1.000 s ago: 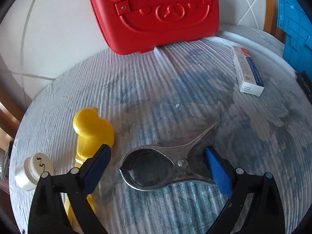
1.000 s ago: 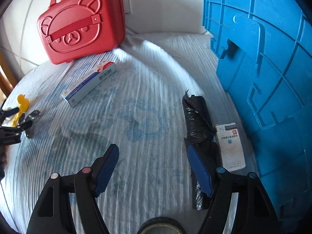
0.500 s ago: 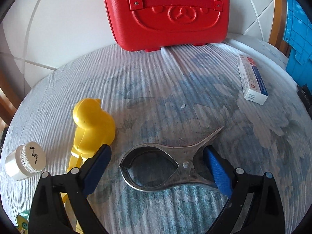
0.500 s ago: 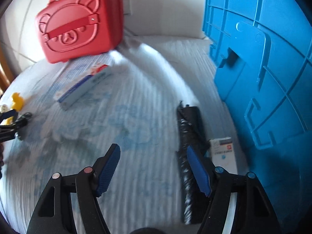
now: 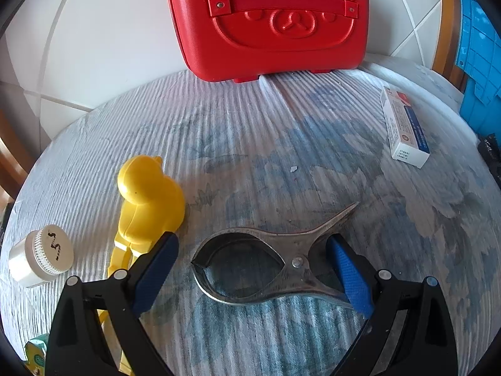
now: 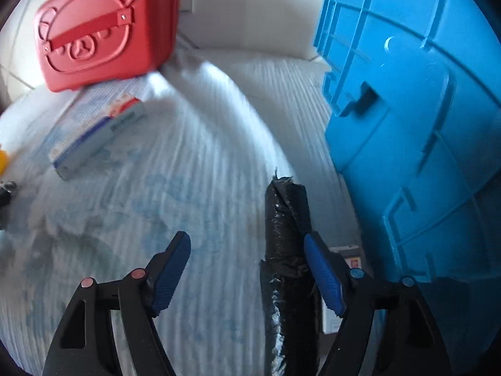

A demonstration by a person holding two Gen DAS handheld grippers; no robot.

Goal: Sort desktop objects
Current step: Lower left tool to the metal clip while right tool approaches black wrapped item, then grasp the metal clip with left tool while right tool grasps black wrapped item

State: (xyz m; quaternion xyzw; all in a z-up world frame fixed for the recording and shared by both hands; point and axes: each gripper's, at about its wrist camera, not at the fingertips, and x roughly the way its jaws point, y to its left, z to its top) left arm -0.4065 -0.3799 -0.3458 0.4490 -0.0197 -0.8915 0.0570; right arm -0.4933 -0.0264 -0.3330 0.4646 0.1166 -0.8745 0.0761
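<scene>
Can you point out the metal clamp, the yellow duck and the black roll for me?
metal clamp [image 5: 275, 266]: left wrist view, near its pivot.
yellow duck [image 5: 147, 194]: left wrist view, its body.
black roll [image 6: 286, 219]: right wrist view, upper part.

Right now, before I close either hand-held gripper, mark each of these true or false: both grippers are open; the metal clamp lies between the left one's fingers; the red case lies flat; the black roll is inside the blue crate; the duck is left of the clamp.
1. Both are open. True: left hand-held gripper, right hand-held gripper.
2. The metal clamp lies between the left fingers. True.
3. The red case lies flat. False: it stands on its edge.
4. The black roll is inside the blue crate. False: it lies on the cloth beside it.
5. The yellow duck is left of the clamp. True.
</scene>
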